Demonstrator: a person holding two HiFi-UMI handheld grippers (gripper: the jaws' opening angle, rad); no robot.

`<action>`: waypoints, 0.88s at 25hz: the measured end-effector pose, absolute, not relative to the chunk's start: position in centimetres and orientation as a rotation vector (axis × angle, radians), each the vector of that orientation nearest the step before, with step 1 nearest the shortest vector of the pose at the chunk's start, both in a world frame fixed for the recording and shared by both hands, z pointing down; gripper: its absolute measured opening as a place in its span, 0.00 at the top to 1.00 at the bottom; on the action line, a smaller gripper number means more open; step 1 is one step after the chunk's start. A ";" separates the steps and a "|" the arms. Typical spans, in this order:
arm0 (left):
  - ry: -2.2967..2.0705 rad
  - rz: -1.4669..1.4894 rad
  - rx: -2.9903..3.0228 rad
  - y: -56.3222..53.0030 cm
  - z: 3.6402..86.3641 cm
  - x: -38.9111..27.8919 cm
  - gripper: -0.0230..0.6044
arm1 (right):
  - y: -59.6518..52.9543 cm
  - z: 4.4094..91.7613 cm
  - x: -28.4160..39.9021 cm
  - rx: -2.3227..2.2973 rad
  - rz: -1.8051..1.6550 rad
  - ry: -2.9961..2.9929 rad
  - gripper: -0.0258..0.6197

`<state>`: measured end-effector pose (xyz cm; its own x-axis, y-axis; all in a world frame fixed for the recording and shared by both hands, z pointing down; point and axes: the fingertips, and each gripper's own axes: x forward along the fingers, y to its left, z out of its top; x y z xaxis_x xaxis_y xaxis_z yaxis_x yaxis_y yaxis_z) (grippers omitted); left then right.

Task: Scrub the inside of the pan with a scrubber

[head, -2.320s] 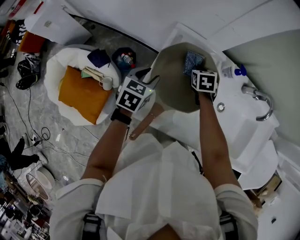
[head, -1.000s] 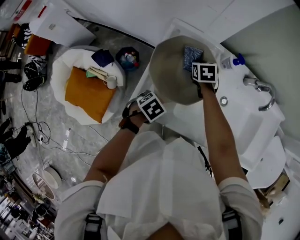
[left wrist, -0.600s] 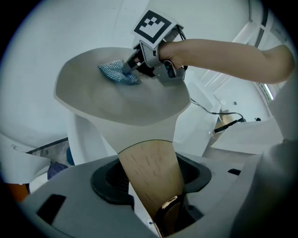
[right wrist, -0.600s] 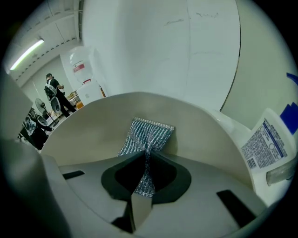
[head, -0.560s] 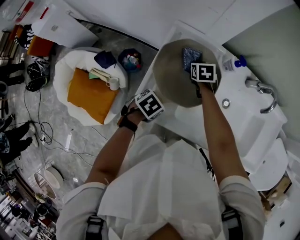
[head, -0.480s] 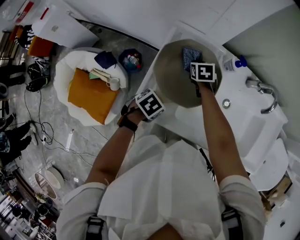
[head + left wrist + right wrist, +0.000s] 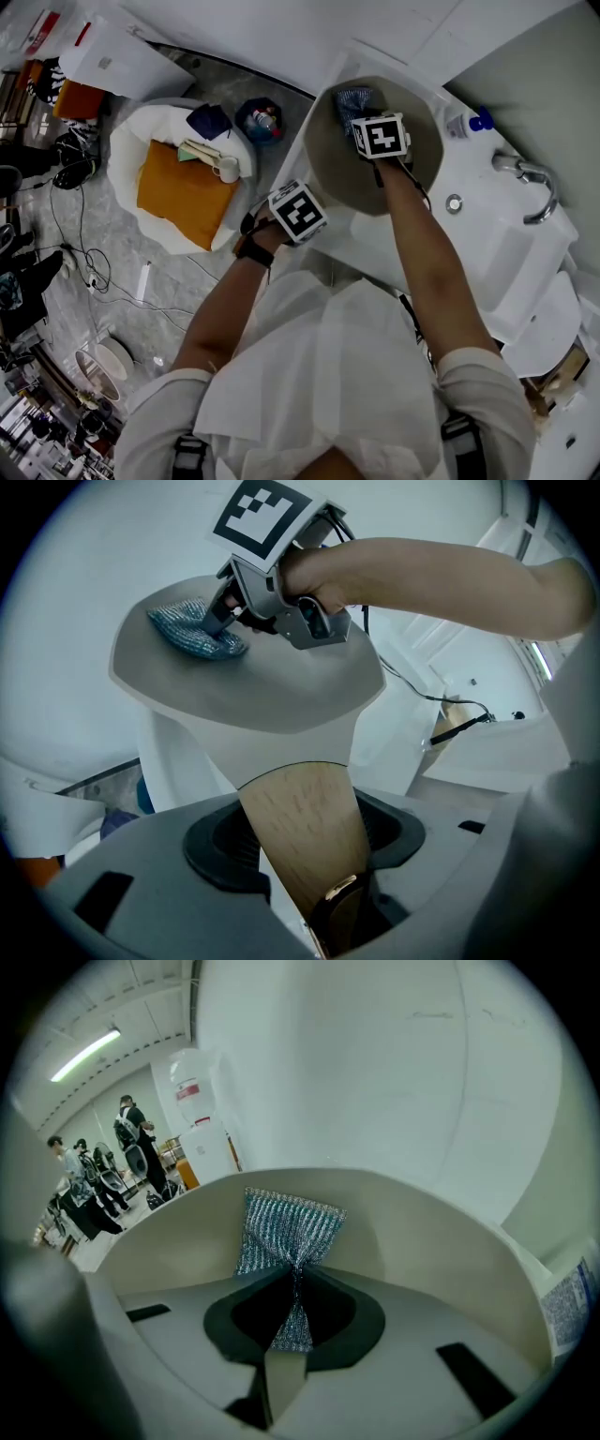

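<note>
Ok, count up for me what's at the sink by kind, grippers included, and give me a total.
Pan: 1
Scrubber: 1
Grippers: 2, the left gripper having just been closing on the pan's handle, the right gripper shut on the scrubber
Tap: 1
Pump bottle: 1
Total: 6

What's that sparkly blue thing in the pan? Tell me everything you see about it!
It is the scrubber, a small blue and silver pad of glittery knitted mesh that looks soft and floppy. The right tool pinches it in the middle, so it bunches there like a bow tie and fans out wide beyond the tips. Its free end lies against the inside of the beige pan, up near the rim. Nothing else touches it.
</note>
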<state>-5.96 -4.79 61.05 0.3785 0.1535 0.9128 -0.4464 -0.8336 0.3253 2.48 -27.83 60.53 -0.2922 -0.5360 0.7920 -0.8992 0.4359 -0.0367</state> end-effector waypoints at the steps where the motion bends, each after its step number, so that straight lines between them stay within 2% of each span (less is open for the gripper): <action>1: -0.250 1.477 2.107 -4.7 61.0 -5.9 0.54 | -27.6 60.4 1.8 1.188 0.637 -1.983 0.91; 12: -0.249 1.475 2.093 -4.5 61.0 -6.2 0.54 | -23.4 59.6 -3.5 0.899 0.629 -2.144 0.91; 22: -0.253 1.475 2.114 -4.8 61.1 -6.0 0.54 | -18.2 59.7 -5.0 0.641 0.644 -2.156 0.91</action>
<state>-6.00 -4.81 61.09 0.3819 0.1503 0.9119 -0.4461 -0.8342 0.3243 -5.05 -18.22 59.65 -0.5684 -0.2305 0.7898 -0.6260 0.7441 -0.2333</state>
